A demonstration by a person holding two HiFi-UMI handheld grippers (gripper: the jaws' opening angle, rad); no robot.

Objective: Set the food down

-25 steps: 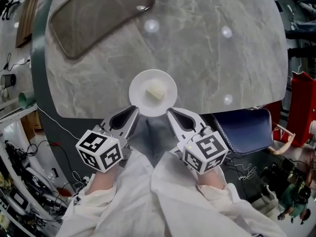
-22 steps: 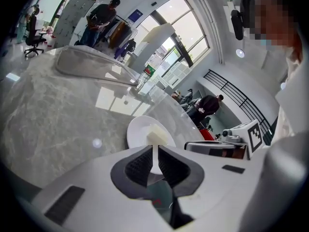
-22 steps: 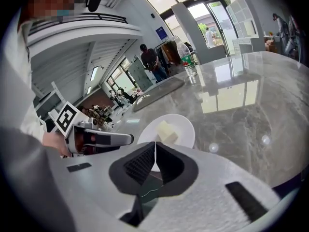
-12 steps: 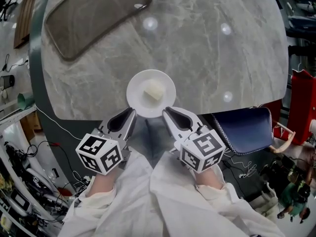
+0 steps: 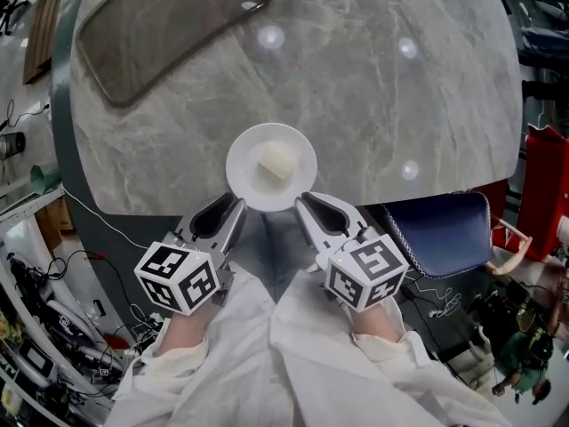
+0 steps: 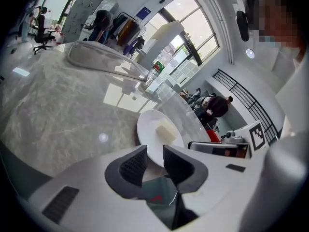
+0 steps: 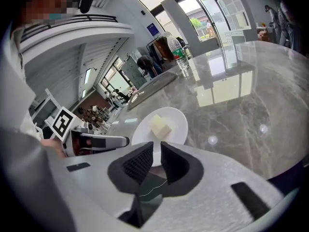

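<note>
A round white plate (image 5: 244, 149) carries one pale block of food (image 5: 276, 162) and sits at the near edge of the grey marble table (image 5: 400, 105). My left gripper (image 5: 233, 205) holds the plate's near-left rim and my right gripper (image 5: 307, 201) its near-right rim. In the left gripper view, the plate (image 6: 149, 129) and food (image 6: 166, 129) lie just past the left gripper (image 6: 154, 153), whose narrow jaw gap pinches the rim. The right gripper view likewise shows the right gripper (image 7: 157, 151) closed on the rim of the plate (image 7: 176, 122) bearing the food (image 7: 161, 125).
A long dark translucent tray (image 5: 169, 25) lies at the table's far left. A blue chair seat (image 5: 444, 229) stands right of my right arm, below the table edge. Bottles (image 7: 176, 50) stand far across the table. Cables and clutter fill the floor at left.
The plate and both grippers have drifted slightly left and a little nearer the table's front edge. Both grips on the rim look unchanged.
</note>
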